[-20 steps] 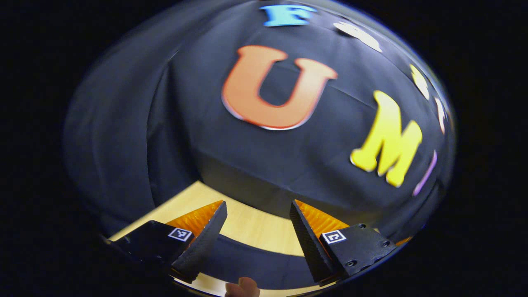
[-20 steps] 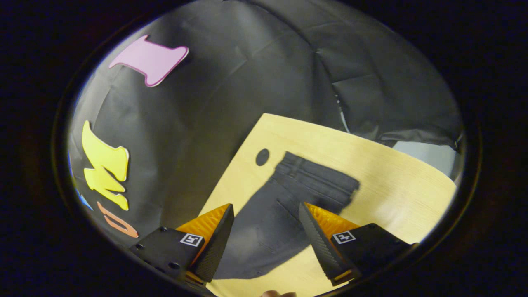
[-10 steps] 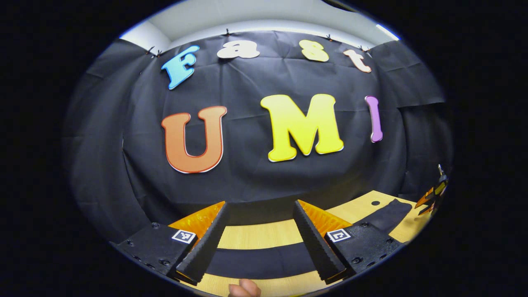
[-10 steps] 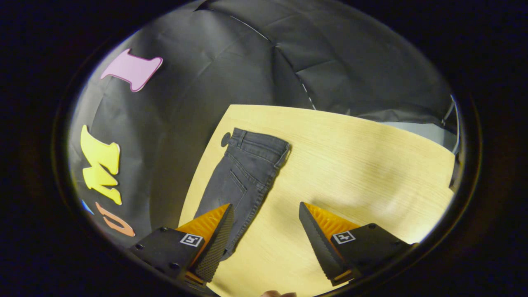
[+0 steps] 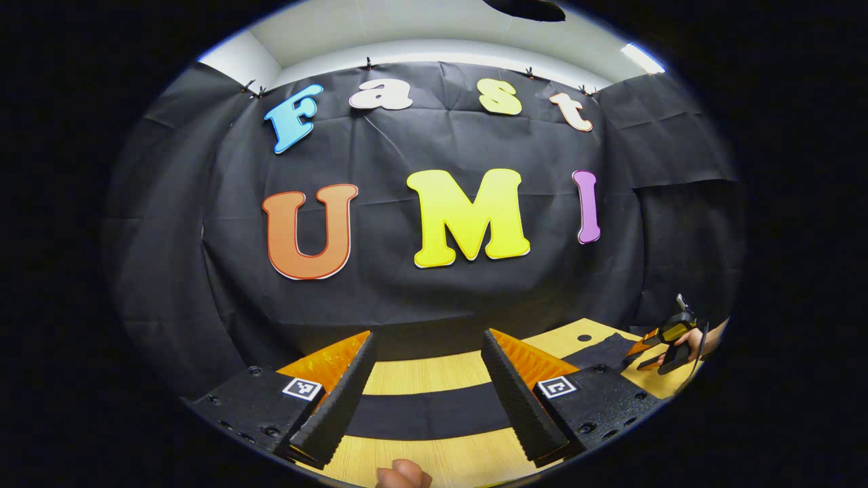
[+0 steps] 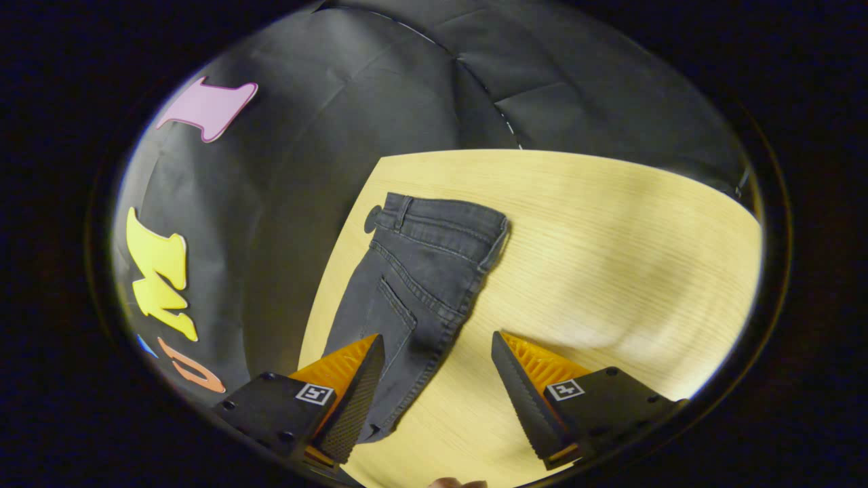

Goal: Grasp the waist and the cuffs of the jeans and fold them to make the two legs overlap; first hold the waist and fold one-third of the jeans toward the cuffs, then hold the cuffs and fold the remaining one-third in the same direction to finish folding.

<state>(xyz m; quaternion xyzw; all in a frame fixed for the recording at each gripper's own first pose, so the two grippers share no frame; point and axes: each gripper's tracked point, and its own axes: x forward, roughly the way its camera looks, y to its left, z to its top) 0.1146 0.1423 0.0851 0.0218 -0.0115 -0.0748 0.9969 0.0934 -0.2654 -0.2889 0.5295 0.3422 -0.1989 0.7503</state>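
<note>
Dark grey jeans [image 6: 424, 271] lie flat along the far side of the wooden surface [image 6: 610, 257], waist to the right. Left gripper [image 5: 424, 386] and right gripper [image 6: 437, 379] hover above, fingers spread, empty.

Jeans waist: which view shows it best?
Right gripper view: the jeans lie flat on the table, waistband and seams clear. Left gripper view gives just a dark strip of them behind its fingers.
</note>
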